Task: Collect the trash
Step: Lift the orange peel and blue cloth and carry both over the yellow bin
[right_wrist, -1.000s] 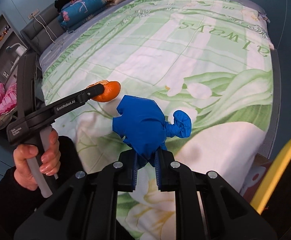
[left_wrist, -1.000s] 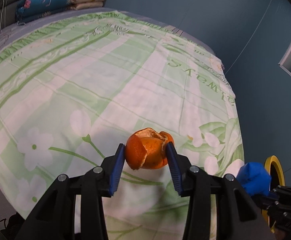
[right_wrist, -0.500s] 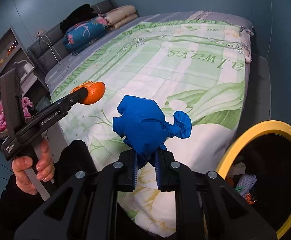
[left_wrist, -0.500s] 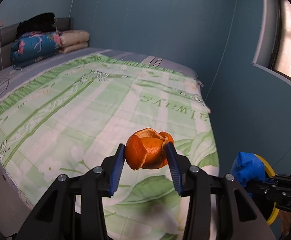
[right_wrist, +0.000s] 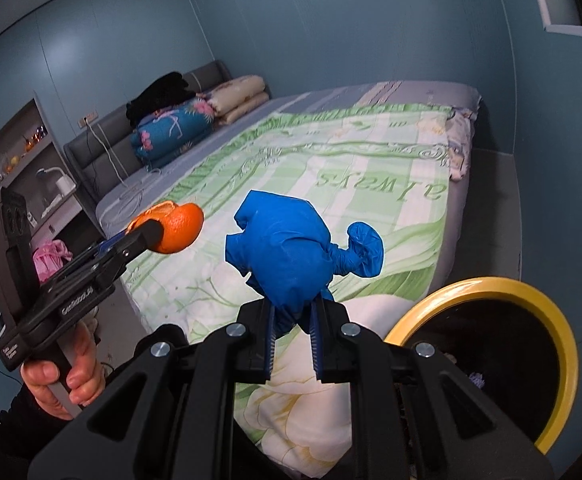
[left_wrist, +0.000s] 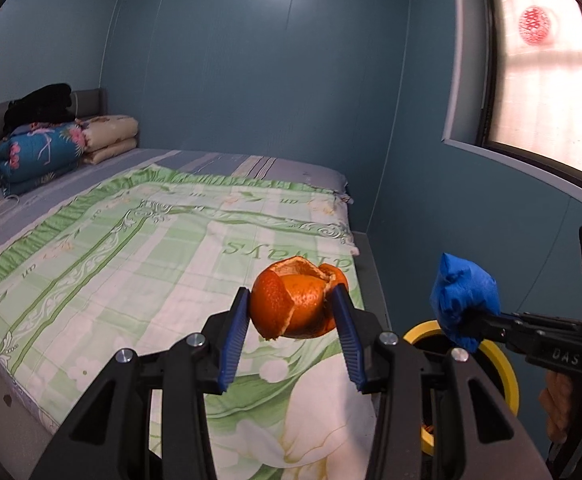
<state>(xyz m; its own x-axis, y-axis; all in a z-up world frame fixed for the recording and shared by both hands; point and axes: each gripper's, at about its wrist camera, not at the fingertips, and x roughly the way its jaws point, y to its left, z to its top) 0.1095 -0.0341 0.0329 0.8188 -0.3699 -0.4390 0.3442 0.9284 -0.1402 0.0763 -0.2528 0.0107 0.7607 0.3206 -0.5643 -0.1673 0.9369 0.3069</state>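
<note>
My left gripper [left_wrist: 293, 312] is shut on a hollow orange peel [left_wrist: 297, 302], held in the air over the foot of the bed. In the right wrist view that left gripper [right_wrist: 153, 230] and its orange peel [right_wrist: 179, 226] show at the left. My right gripper [right_wrist: 293, 320] is shut on a crumpled blue glove [right_wrist: 287, 252]; from the left wrist view the right gripper [left_wrist: 473, 322] holds this blue glove [left_wrist: 463, 300] above the bin. The bin [right_wrist: 559, 336] is black with a yellow rim, low at the right beside the bed, with some scraps inside.
The bed [left_wrist: 131, 248] with a green-and-white floral quilt fills the middle. Folded bedding [left_wrist: 51, 152] and dark clothes lie by the headboard. A blue wall and a window [left_wrist: 539, 92] are to the right. A shelf unit [right_wrist: 23, 160] stands left of the bed. A hand [right_wrist: 63, 376] grips the left tool.
Both grippers have risen and tilted up, away from the quilt, each keeping its hold. The bin has come fully into view under the right gripper.
</note>
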